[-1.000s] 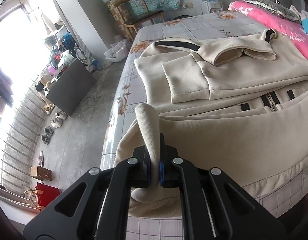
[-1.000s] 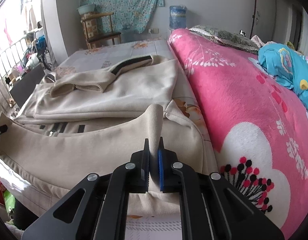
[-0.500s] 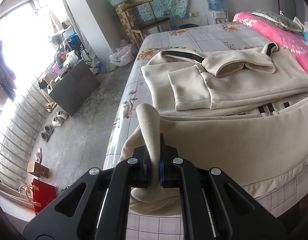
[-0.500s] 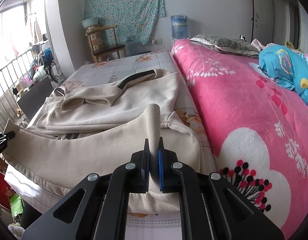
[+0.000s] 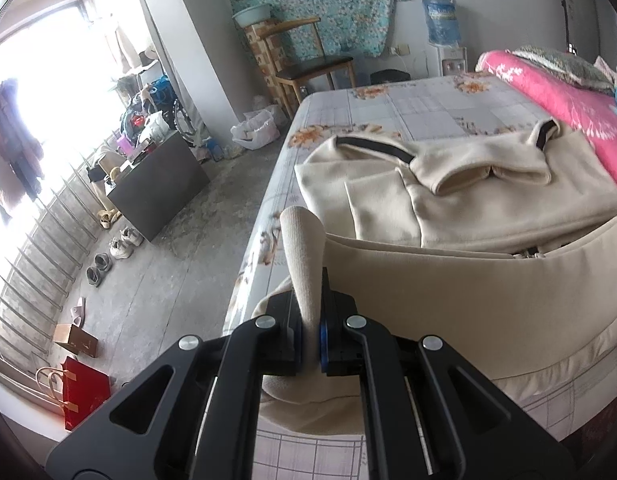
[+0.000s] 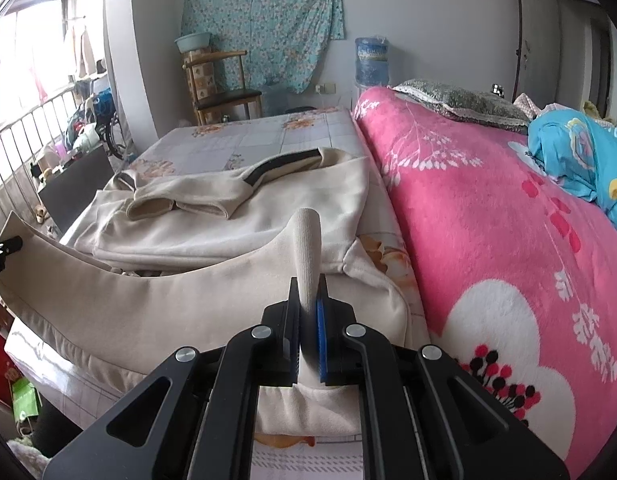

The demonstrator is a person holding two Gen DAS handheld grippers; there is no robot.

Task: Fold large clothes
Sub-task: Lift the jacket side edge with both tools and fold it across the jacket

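Both tools (image 5: 310, 320) (image 6: 308, 312) pinching cream jacket's (image 5: 448, 280) hem, pink blanket (image 6: 488, 220) alongside, perhaps touching.

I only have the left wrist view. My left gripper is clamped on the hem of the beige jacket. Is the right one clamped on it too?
Observer: Yes. The right gripper is shut on the jacket hem, at the corner nearest the pink blanket.
Operator: Is the hem between the two grippers off the bed?
Observer: It is raised; from the right wrist it runs as one sagging band across to the left gripper.
Operator: Anything on the blanket near that corner?
Observer: Only farther back: a blue bundle and a grey pillow, both clear of the jacket.
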